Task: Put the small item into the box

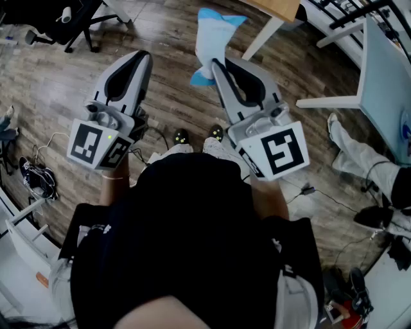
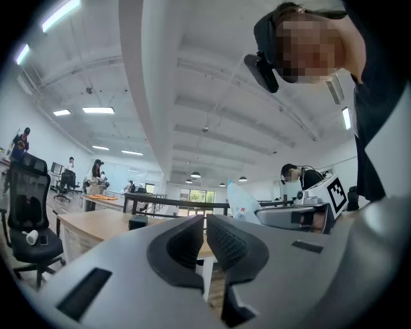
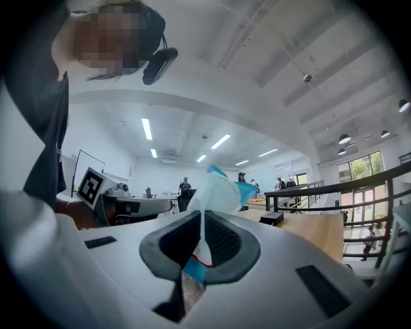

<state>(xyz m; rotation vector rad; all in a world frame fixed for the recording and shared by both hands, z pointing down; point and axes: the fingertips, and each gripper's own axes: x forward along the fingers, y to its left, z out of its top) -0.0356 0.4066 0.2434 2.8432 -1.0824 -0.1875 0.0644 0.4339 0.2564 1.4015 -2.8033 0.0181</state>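
Observation:
A white and blue packet (image 1: 215, 35) sticks out past the tip of my right gripper (image 1: 218, 64), which is shut on its lower end. In the right gripper view the packet (image 3: 218, 193) rises from between the black pads of that gripper (image 3: 201, 222), its red-striped bottom corner showing below them. My left gripper (image 1: 140, 56) is held up beside it, a little to the left. Its jaws (image 2: 204, 225) stand together with nothing between them. No box shows in any view. Both grippers hang over a wooden floor in front of the person's body.
A wooden table (image 1: 276, 8) on white legs (image 1: 268, 37) stands ahead to the right. A black office chair (image 1: 64, 19) is at the upper left. Another person's leg (image 1: 356, 154) and cables (image 1: 38, 170) lie at the sides. The holder's shoes (image 1: 182, 136) are below.

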